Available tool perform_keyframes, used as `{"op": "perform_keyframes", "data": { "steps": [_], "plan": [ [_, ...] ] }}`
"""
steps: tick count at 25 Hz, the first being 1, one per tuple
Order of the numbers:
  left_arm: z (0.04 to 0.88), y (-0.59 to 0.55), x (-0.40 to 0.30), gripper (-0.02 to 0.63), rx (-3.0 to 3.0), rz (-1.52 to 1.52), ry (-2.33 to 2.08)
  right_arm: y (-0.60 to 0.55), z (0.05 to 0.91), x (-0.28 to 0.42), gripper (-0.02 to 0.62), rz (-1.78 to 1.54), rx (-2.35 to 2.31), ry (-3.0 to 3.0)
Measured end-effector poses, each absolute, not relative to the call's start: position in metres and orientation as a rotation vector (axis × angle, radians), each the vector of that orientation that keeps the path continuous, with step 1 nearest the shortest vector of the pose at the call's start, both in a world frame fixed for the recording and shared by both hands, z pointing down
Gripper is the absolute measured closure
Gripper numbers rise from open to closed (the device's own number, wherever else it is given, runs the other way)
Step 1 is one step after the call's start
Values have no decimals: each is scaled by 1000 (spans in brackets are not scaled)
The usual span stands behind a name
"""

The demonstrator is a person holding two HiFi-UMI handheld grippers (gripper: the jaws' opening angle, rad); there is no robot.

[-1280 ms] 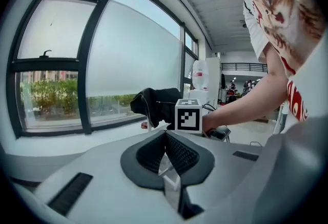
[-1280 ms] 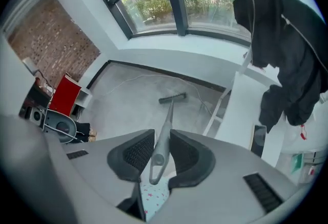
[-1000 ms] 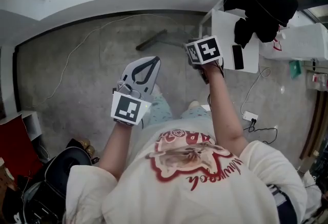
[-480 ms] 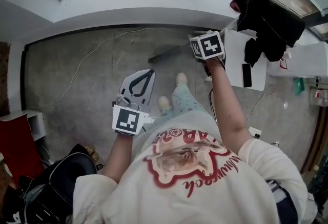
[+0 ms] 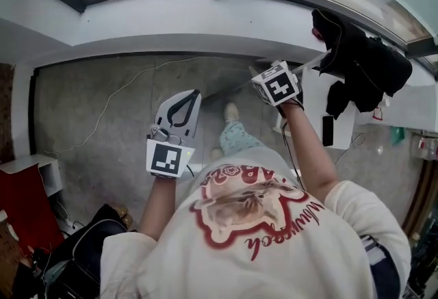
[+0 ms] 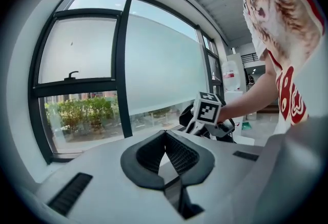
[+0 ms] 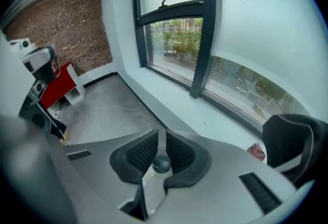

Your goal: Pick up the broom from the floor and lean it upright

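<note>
In the right gripper view the rounded grey end of the broom handle (image 7: 162, 164) sits between the ribbed pads of my right gripper (image 7: 160, 152), which is shut on it. In the head view that gripper's marker cube (image 5: 277, 83) is near the window wall, and the broom's dark head (image 5: 229, 88) shows on the floor just left of it. My left gripper (image 5: 191, 96) hovers over the floor to the left, its jaws shut with the tips touching and nothing between them (image 6: 165, 135). The left gripper view also catches the right gripper's cube (image 6: 207, 110).
A white sill (image 5: 171, 17) runs under the dark-framed window (image 7: 202, 28). Black clothes (image 5: 359, 65) hang over a white table with a phone (image 5: 327, 130) at the right. A thin cable (image 5: 123, 92) crosses the concrete floor. A red cabinet (image 5: 20, 188) and a black bag (image 5: 82, 250) stand at the left.
The person has stepped toward the window wall, and both grippers have moved that way. The broom head now lies closer to the right gripper.
</note>
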State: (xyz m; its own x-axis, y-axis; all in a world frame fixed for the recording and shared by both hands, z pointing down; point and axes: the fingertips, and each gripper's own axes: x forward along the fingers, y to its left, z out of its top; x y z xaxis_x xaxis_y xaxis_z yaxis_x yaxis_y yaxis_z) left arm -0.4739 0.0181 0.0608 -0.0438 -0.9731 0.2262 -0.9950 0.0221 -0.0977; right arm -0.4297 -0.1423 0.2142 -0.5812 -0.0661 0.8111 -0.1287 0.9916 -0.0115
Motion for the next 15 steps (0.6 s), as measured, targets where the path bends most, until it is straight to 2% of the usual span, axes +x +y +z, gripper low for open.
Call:
{"op": "perform_keyframes", "data": {
  "steps": [9,12,15],
  "plan": [
    [44,-91,-546,584,2068,331,-2247,-177,217,-496,534,121,-116,-2261],
    [48,-106,-554,584,2064,330,-2247,-178,226,-502,534,162,-210,-2229],
    [53,-111,-560,584,2061,330,-2228,-172,239,-501,536,62,-273,-2188]
  ]
}}
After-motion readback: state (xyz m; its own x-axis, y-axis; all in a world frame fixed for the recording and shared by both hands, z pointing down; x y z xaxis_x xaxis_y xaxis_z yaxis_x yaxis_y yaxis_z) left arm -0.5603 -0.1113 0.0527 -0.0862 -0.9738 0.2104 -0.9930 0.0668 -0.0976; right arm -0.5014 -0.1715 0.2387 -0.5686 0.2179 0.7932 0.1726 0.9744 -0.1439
